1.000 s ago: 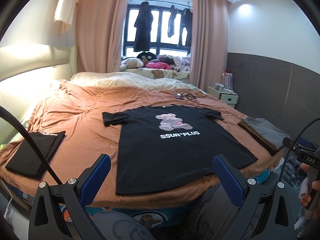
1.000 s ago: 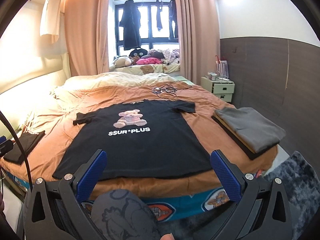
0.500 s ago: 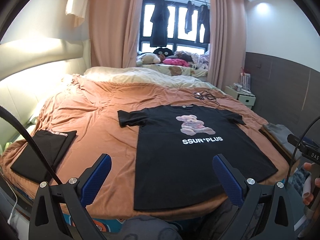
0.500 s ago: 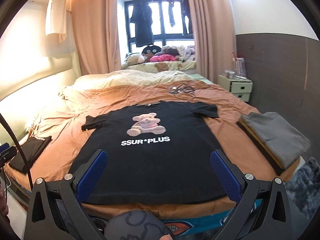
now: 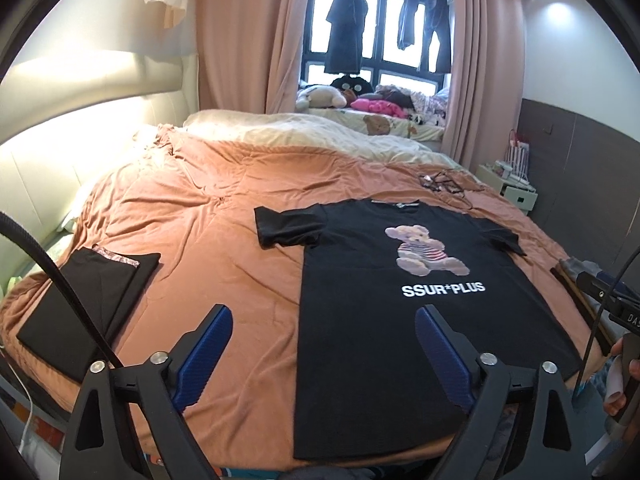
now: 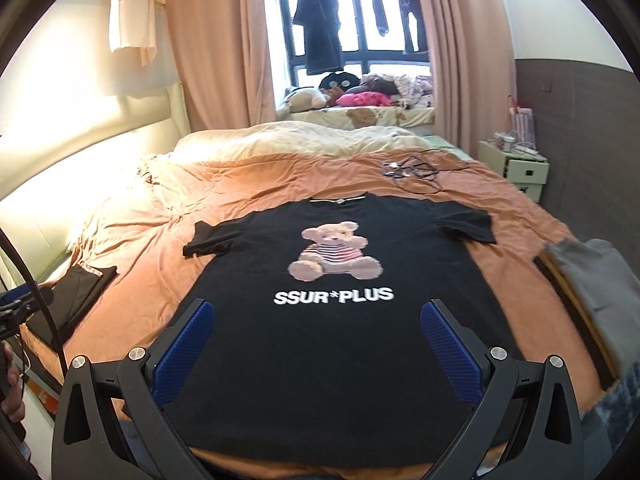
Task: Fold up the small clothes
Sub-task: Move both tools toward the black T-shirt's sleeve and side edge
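Observation:
A black T-shirt (image 5: 404,320) (image 6: 336,340) with a teddy bear print and white lettering lies flat, front up, on the orange bedspread (image 5: 224,232) (image 6: 168,240), hem toward me. My left gripper (image 5: 320,312) hovers over the shirt's left hem edge; its jaws are closing a little, with nothing pinched between them. My right gripper (image 6: 316,308) hangs above the shirt's lower middle, wide open and empty. Both blue pads (image 5: 204,352) (image 6: 448,344) are clear of the cloth.
A folded black garment (image 5: 84,304) (image 6: 76,292) lies at the bed's left edge. A stack of folded grey clothes (image 6: 592,284) sits at the right edge. Cables (image 6: 412,170) lie beyond the collar. A nightstand (image 6: 516,164) stands right. A person's hand (image 5: 624,376) holds the other gripper.
Both grippers have moved forward over the bed toward the shirt, which now looks larger. The left gripper's jaws stand slightly narrower than before.

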